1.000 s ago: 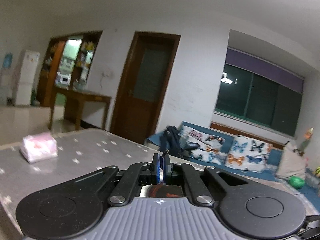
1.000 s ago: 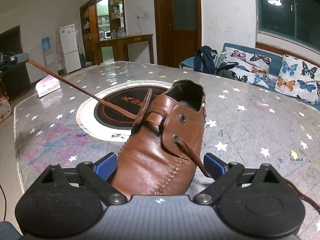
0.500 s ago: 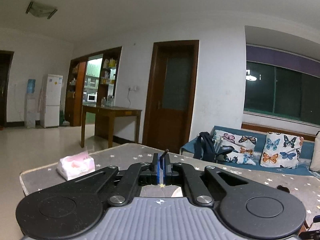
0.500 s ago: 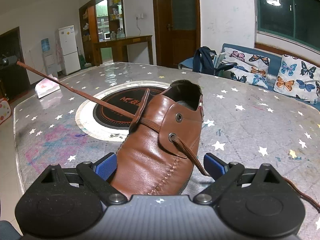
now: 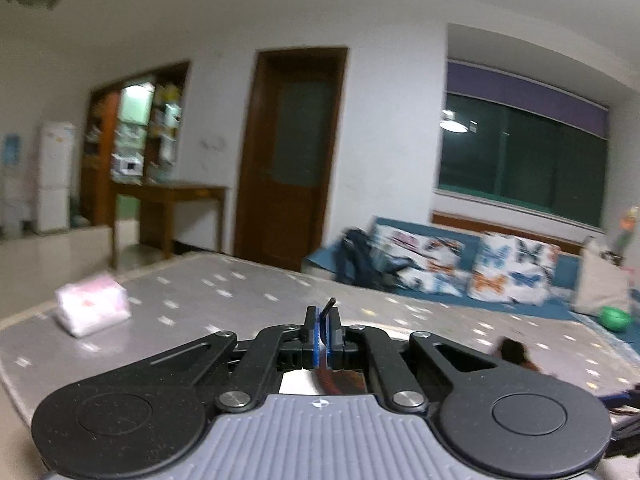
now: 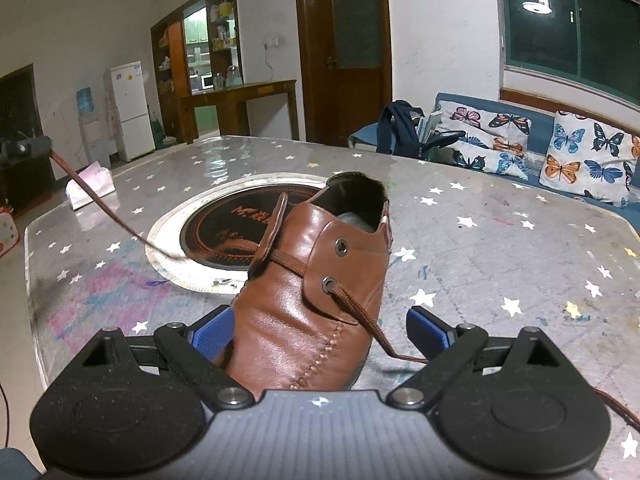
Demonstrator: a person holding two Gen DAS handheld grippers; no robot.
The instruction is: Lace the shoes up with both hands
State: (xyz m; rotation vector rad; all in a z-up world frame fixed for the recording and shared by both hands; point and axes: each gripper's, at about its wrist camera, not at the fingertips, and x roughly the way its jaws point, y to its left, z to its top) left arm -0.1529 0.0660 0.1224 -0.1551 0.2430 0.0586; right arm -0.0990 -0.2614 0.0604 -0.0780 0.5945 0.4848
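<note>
Left hand-held gripper (image 5: 322, 330) clamped narrow on lace tip (image 5: 329, 305), far left of desk (image 6: 500, 264). Lace (image 6: 100, 204) running taut from it to shoe (image 6: 304, 304) mid-desk, crossing tongue to lower right eyelet. Right hand-held gripper (image 6: 320, 330) wide, straddling shoe toe, not squeezing. Step, likely: pulling slack through. Next: thread tip into upper eyelet (image 6: 341, 247), shoe kept steady.

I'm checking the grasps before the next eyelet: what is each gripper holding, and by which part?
The left gripper pinches the shoelace by its tip end. The right gripper is open astride the shoe, holding nothing.
</note>
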